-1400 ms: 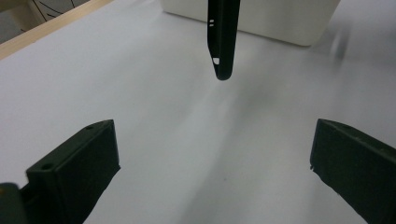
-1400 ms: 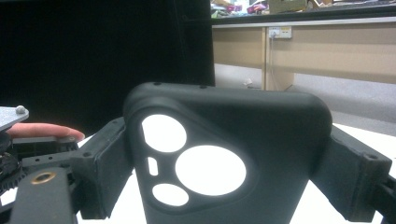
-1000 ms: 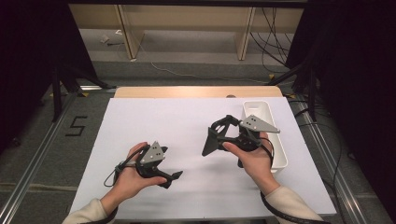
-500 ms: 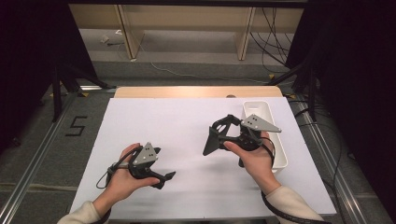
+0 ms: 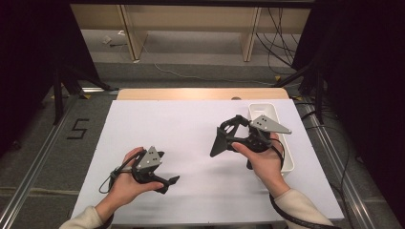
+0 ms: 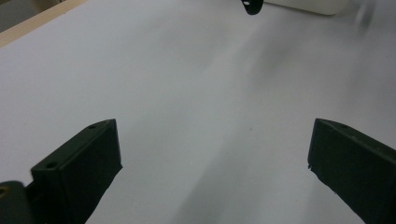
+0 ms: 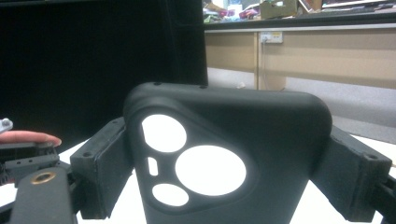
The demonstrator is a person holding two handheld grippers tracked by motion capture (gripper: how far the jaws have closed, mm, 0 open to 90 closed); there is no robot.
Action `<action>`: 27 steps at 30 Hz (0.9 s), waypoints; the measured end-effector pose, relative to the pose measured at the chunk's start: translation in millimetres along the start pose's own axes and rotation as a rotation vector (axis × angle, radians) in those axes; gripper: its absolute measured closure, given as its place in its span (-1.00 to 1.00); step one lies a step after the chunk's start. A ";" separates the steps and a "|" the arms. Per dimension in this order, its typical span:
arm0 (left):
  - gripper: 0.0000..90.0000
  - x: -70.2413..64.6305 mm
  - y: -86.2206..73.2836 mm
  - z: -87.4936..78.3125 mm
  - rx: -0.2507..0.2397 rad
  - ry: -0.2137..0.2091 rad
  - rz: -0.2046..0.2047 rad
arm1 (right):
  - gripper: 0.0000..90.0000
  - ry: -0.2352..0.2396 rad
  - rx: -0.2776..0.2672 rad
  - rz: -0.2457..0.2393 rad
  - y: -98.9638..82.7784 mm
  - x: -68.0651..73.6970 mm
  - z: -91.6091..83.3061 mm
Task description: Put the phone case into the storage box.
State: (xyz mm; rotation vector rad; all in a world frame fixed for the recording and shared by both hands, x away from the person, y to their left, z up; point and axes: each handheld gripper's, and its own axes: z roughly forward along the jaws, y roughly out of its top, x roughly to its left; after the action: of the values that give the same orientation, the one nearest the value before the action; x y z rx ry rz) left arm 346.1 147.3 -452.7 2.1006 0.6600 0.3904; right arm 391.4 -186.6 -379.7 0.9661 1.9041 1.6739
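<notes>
Showing camera cutouts, right tool (image 7: pixel 229 154) grips black case (image 7: pixel 224 154).

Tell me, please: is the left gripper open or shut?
Open. In the left gripper view, the left gripper shows its two black jaws standing far apart, with bare white table cover between them and nothing gripped.

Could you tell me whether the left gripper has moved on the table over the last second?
Yes, slightly: in the high view the left gripper has drifted toward the near edge of the white table.
</notes>
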 end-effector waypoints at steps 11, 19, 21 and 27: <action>-0.95 1.5 -0.1 0.3 -0.006 0.003 -0.009 | -0.66 -0.022 -0.025 0.010 7.6 -8.1 -7.0; -0.95 1.6 -0.2 0.6 -0.004 0.003 -0.008 | -0.66 -0.027 -0.035 0.011 10.9 -10.6 -9.7; -0.95 1.7 -0.2 0.6 -0.004 0.003 -0.009 | -0.66 -0.031 -0.037 0.009 11.5 -11.1 -10.2; -0.95 1.9 -0.1 0.8 -0.004 0.004 -0.008 | -0.66 -0.038 -0.052 0.015 15.9 -13.8 -14.1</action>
State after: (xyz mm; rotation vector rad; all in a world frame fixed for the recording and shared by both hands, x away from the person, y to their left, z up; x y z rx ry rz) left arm 348.0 147.9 -453.2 2.0932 0.6694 0.3907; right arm 394.1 -205.8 -363.3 0.9875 1.8241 1.6930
